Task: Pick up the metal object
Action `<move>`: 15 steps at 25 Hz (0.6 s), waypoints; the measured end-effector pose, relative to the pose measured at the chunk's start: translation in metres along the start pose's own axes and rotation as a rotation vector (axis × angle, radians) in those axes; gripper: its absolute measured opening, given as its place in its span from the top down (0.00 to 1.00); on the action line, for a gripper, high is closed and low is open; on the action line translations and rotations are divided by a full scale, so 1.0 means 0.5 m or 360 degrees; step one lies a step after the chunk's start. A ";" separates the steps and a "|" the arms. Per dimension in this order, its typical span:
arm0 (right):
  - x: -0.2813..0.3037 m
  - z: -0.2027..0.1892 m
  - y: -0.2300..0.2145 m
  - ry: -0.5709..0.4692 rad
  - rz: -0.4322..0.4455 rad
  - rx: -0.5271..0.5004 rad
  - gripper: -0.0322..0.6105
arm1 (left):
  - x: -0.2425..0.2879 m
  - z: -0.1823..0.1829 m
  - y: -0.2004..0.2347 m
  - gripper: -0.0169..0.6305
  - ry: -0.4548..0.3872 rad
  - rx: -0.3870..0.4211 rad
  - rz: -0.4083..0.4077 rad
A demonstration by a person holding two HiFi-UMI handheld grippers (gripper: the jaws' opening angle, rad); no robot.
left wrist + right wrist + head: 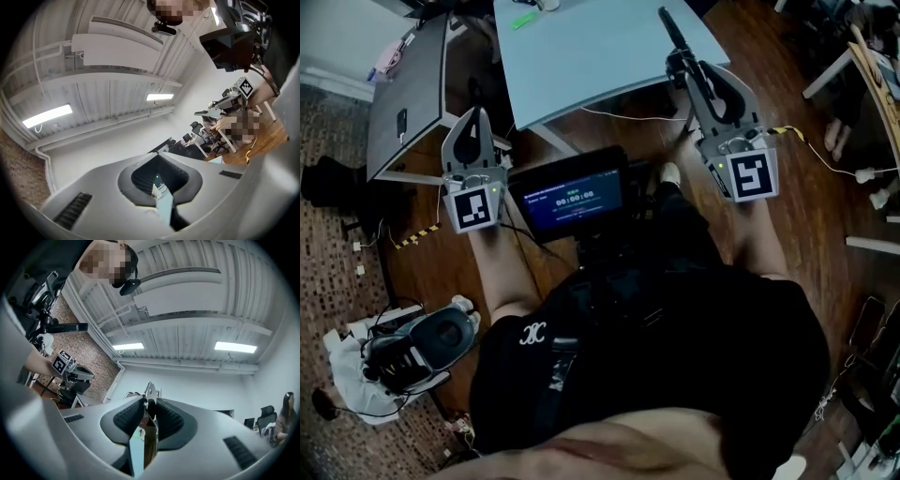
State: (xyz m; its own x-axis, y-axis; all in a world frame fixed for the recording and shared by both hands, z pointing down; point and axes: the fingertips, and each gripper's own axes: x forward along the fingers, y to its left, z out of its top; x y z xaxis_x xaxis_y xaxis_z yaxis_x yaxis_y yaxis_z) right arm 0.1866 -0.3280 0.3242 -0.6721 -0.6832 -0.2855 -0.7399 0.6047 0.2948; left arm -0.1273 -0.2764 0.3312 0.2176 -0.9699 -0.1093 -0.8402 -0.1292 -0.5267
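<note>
The right gripper (149, 405) has its jaws clenched on the metal object (149, 391), held in the air over the desk (581, 56) edge. The left gripper (157, 159) is closed and empty. Squeeze firmly with a steady wrist, so the thin piece cannot pivot.

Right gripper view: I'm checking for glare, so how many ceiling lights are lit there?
2. One ceiling light glows left of centre, the other right of centre; more may lie hidden outside the frame.
</note>
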 end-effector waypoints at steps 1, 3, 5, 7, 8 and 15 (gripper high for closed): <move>-0.011 0.014 0.018 0.0001 0.0008 0.0007 0.85 | -0.021 0.002 0.007 0.96 0.0004 -0.0004 0.0004; -0.015 0.036 0.026 -0.0036 0.0020 0.0000 0.85 | -0.035 0.005 0.018 0.96 -0.0001 0.0004 0.0023; -0.012 0.051 0.021 -0.0086 0.0027 -0.0008 0.85 | -0.038 -0.003 0.031 0.96 -0.0024 0.0052 0.0049; -0.011 0.063 0.021 -0.0116 0.0036 -0.0012 0.85 | -0.038 -0.003 0.033 0.96 -0.0022 0.0060 0.0059; -0.012 0.069 0.024 -0.0128 0.0043 -0.0019 0.85 | -0.036 0.004 0.029 0.96 -0.0009 0.0034 0.0060; -0.102 0.091 0.005 -0.0091 0.0046 -0.0021 0.85 | -0.049 0.060 -0.037 0.96 -0.0034 -0.0040 0.0062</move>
State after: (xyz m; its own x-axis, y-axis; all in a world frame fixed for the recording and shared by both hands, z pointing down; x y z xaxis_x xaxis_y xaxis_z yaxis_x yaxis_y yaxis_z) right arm 0.2176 -0.2731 0.2981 -0.6939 -0.6410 -0.3280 -0.7201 0.6182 0.3152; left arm -0.1023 -0.2440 0.3185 0.1948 -0.9697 -0.1474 -0.8604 -0.0968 -0.5004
